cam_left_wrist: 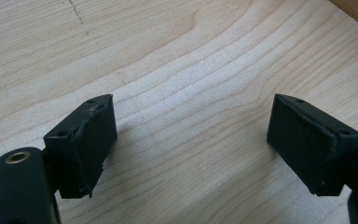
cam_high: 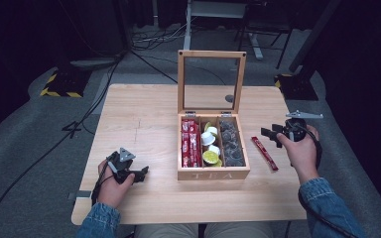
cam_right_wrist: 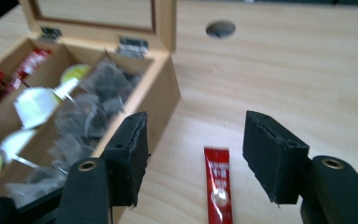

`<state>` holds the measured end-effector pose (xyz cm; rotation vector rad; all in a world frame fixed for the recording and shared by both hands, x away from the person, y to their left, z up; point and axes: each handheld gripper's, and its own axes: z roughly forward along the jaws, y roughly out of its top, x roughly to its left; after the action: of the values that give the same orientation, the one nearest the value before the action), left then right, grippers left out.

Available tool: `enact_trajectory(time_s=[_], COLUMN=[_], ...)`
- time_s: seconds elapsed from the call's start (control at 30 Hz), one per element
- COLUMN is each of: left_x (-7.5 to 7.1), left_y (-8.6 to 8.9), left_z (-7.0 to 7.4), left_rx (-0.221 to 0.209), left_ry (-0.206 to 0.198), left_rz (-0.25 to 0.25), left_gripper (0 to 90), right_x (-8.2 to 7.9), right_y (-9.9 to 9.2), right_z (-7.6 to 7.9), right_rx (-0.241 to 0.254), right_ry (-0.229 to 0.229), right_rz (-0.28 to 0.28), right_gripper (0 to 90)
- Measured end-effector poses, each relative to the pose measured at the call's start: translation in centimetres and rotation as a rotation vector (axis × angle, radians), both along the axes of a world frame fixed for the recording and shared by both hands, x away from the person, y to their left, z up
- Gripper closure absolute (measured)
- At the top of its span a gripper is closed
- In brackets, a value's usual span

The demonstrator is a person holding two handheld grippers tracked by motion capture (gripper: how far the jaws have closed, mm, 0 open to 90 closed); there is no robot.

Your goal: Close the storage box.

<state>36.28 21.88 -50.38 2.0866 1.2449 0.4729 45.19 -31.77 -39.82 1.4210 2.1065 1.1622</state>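
Sachet (cam_high: 265,153) on table (cam_high: 144,119), right of tea box (cam_high: 213,173)

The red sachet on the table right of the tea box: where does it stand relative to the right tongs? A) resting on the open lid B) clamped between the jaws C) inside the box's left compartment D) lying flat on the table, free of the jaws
D: the red sachet lies flat on the table beside the tea box, and the right tongs stand open above it with neither jaw touching it.
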Motion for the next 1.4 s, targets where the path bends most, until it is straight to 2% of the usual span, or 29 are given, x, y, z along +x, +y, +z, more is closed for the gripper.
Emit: enact_trajectory(time_s=[0.13, 0.3, 0.6, 0.8, 1.1, 1.23, 1.4], left_x=[0.0, 0.0, 0.0, 0.0, 0.0, 0.0, 0.0], left_y=[0.0, 0.0, 0.0, 0.0, 0.0, 0.0, 0.0], left_z=[0.0, 0.0, 0.0, 0.0, 0.0, 0.0, 0.0], left_rx=[-0.001, 0.002, 0.001, 0.0, 0.001, 0.002, 0.003], left_ry=[0.0, -0.002, 0.002, 0.0, -0.002, -0.001, 0.0], left_rz=[0.0, 0.0, -0.001, 0.001, 0.002, 0.003, 0.002], left_gripper=[16.0, 16.1, 16.1, 16.1, 16.1, 16.1, 16.1], right_x=[0.3, 0.8, 2.2, 3.4, 5.7, 7.2, 9.0], right_y=[0.6, 1.3, 2.5, 3.1, 4.2, 4.9, 6.0], right_z=[1.8, 3.5, 5.4, 6.7, 8.5, 8.9, 9.5], right_rx=[-0.005, 0.003, 0.023, 0.01, 0.016, 0.025, 0.01], right_ry=[-0.057, -0.092, -0.124, -0.151, -0.192, -0.21, -0.232], right_rz=[0.031, 0.055, 0.099, 0.117, 0.138, 0.148, 0.163], right_gripper=[39.9, 39.3, 39.2, 38.7, 37.8, 37.8, 37.5])
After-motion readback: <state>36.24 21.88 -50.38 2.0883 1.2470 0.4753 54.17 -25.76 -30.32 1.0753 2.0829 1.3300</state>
